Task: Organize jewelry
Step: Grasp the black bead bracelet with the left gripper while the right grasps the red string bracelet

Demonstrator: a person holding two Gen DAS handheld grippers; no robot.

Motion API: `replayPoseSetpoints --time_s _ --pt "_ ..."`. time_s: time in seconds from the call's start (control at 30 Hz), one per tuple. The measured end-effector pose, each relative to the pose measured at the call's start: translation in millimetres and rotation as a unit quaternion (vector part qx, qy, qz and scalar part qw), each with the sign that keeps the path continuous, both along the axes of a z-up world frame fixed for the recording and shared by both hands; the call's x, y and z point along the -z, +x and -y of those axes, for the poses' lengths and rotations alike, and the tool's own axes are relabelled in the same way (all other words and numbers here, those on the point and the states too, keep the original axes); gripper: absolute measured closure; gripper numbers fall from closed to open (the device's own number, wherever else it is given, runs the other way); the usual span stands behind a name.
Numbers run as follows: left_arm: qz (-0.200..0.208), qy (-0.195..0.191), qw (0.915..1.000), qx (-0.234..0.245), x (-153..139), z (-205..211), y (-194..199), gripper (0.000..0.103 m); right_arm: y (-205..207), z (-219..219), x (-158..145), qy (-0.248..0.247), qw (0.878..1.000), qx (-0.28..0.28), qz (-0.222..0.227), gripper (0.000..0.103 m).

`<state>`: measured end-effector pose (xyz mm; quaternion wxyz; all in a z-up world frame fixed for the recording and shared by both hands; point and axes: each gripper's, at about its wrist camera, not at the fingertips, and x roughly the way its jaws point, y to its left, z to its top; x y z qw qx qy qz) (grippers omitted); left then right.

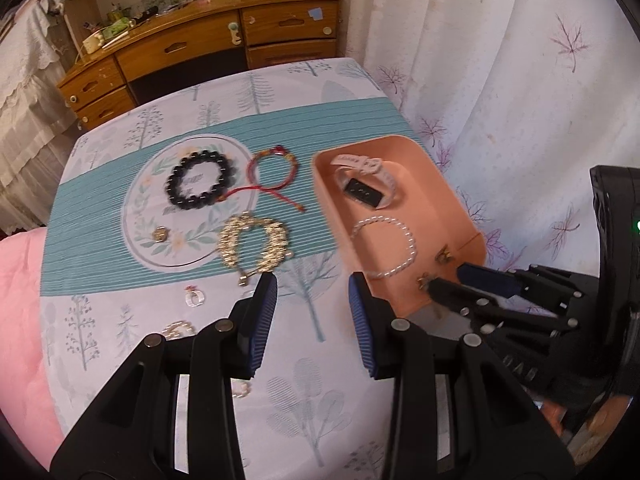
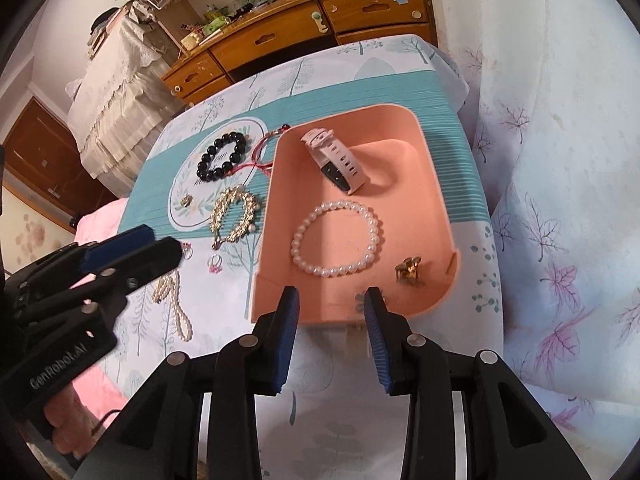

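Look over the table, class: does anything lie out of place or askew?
Nothing looks damaged or spilled. Several pieces lie outside the pink tray: the black bead bracelet, red cord bracelet, gold chain bracelet and pearl necklace on the cloth.

Left wrist view: set above the near-left of the pink tray (image 1: 404,216), facing forward and down across the table (image 1: 312,340), tray to the right of centre, close by. Right wrist view: placed straight before the pink tray (image 2: 436,200), looking down into it, nearer still. Shared by both: the tray, the cloth left of it, and the wooden dresser (image 1: 208,44) beyond.
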<state>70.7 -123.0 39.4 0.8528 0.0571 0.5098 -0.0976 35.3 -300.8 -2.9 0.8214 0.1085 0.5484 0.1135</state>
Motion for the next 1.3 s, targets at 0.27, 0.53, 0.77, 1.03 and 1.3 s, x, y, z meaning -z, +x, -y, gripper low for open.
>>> replayPoseSetpoints --time_s 0.27,0.53,0.77,1.03,1.3 --pt "0.023 0.016 0.9987 -0.042 -33 -76 -4 0.069 3 -26 -33 -0.018 0.999 -0.03 0.021 0.068" --pt "0.0 0.019 0.9962 -0.085 -49 -144 25 0.069 52 -75 -78 -0.033 0.996 -0.072 0.034 0.068" --pt "-0.002 0.014 0.9964 -0.084 -52 -165 75 0.069 129 -111 -102 -0.056 0.995 -0.085 0.023 0.068" --pt "-0.057 -0.006 0.9943 -0.09 9 -164 163 0.069 215 -142 -47 -0.098 0.988 -0.112 -0.031 0.068" --pt "-0.098 -0.001 0.9904 -0.098 79 -156 209 0.069 250 -136 18 -0.118 0.985 -0.103 -0.069 0.072"
